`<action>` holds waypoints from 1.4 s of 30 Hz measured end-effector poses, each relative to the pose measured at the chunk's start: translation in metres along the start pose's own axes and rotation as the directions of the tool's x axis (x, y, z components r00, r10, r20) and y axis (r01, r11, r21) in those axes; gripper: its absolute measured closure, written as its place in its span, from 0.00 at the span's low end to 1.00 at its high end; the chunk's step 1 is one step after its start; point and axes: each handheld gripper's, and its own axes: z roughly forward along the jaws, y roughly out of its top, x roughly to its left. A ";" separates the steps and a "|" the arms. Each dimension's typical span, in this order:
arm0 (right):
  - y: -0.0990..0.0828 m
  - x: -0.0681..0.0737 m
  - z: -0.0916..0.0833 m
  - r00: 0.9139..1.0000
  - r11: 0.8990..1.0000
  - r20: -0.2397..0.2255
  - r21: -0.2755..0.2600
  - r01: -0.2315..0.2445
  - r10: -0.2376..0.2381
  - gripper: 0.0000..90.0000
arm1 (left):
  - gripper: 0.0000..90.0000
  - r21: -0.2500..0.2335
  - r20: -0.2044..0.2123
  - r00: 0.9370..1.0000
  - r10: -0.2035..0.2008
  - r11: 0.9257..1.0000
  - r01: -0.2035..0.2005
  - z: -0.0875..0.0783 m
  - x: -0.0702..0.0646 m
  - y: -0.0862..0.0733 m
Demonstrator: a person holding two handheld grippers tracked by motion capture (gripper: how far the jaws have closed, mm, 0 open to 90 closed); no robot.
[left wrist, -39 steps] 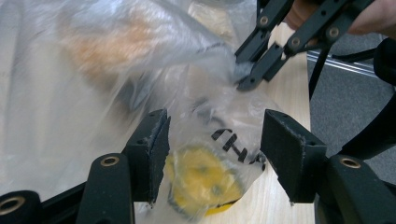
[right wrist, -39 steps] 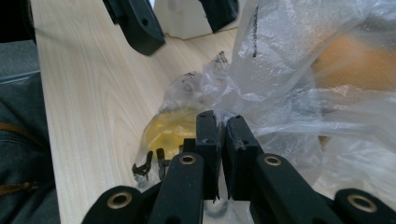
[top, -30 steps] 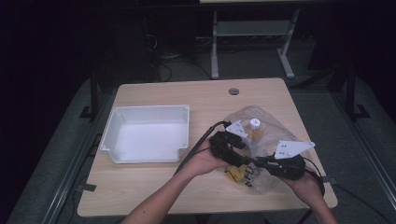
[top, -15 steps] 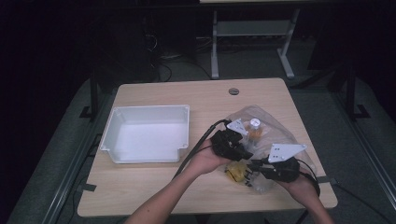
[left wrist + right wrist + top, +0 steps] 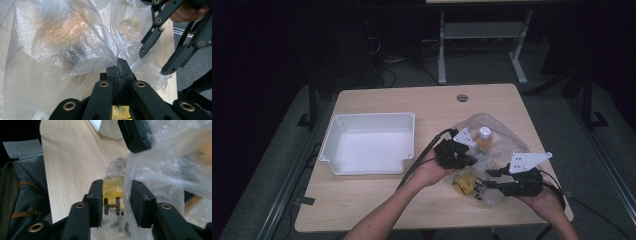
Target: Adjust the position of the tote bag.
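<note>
A clear plastic bag (image 5: 504, 142) lies on the right half of the wooden table (image 5: 412, 100). Inside it are an orange bottle with a white cap (image 5: 483, 136) and a yellow item (image 5: 463, 182). My left gripper (image 5: 471, 161) has just been closing, and its jaws (image 5: 121, 66) now pinch a fold of the bag film (image 5: 75, 45). My right gripper (image 5: 485, 180) comes in from the right at the bag's near edge. Its jaws have just been opening; they stand apart (image 5: 116, 187) with the bagged yellow item (image 5: 112, 190) between them. The right gripper's jaws also show open in the left gripper view.
A white empty tray (image 5: 369, 120) sits on the table's left half. A round hole (image 5: 462, 97) is near the far edge. A grey fabric bag with brown straps (image 5: 22, 195) hangs off the table's near side. A metal frame (image 5: 477, 35) stands behind.
The right gripper has edged a little to the left toward the yellow item and its jaws stand wider. The left hand has stayed where it was on the bag.
</note>
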 end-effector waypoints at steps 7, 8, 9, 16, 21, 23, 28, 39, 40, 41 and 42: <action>0.007 -0.005 -0.017 1.000 1.000 0.030 0.016 0.006 -0.006 0.64 | 1.00 0.025 -0.018 1.000 -0.005 1.000 0.006 -0.003 0.004 -0.007; 0.008 -0.005 -0.021 0.999 1.000 0.045 0.017 0.009 -0.010 0.62 | 1.00 0.033 -0.020 1.000 0.000 0.999 0.001 -0.004 0.005 -0.008; 0.009 -0.006 -0.024 0.998 1.000 0.055 0.014 0.010 -0.011 0.62 | 1.00 0.032 -0.022 1.000 -0.005 0.999 0.006 -0.004 0.005 -0.009; 0.011 -0.018 -0.047 0.997 1.000 0.081 0.018 -0.009 0.007 0.60 | 1.00 0.054 -0.038 0.999 -0.008 0.998 0.010 -0.011 0.008 -0.013; 0.012 -0.030 -0.057 0.995 1.000 0.101 0.022 -0.016 0.014 0.59 | 1.00 0.068 -0.052 0.999 -0.010 0.998 0.014 -0.015 0.011 -0.016; 0.013 -0.033 -0.059 0.994 0.999 0.110 0.027 -0.024 0.020 0.58 | 1.00 0.066 -0.058 0.998 -0.023 0.997 0.027 -0.016 0.013 -0.018; 0.012 -0.046 -0.057 0.991 0.998 0.129 0.038 -0.050 0.044 0.52 | 1.00 0.080 -0.068 0.997 -0.027 0.996 0.032 -0.019 0.017 -0.023; 0.012 -0.070 -0.037 0.986 0.994 0.149 0.071 -0.084 0.073 0.39 | 1.00 0.118 -0.098 0.994 -0.047 0.991 0.058 -0.022 0.027 -0.032; 0.012 -0.072 -0.036 0.986 0.994 0.152 0.076 -0.083 0.071 0.38 | 1.00 0.121 -0.103 0.993 -0.049 0.991 0.061 -0.022 0.028 -0.033; 0.012 -0.074 -0.034 0.985 0.993 0.157 0.083 -0.085 0.071 0.37 | 1.00 0.127 -0.103 0.994 -0.048 0.990 0.061 -0.023 0.029 -0.034; 0.012 -0.076 -0.032 0.985 0.992 0.157 0.091 -0.087 0.072 0.37 | 1.00 0.130 -0.107 0.993 -0.046 0.990 0.060 -0.023 0.030 -0.034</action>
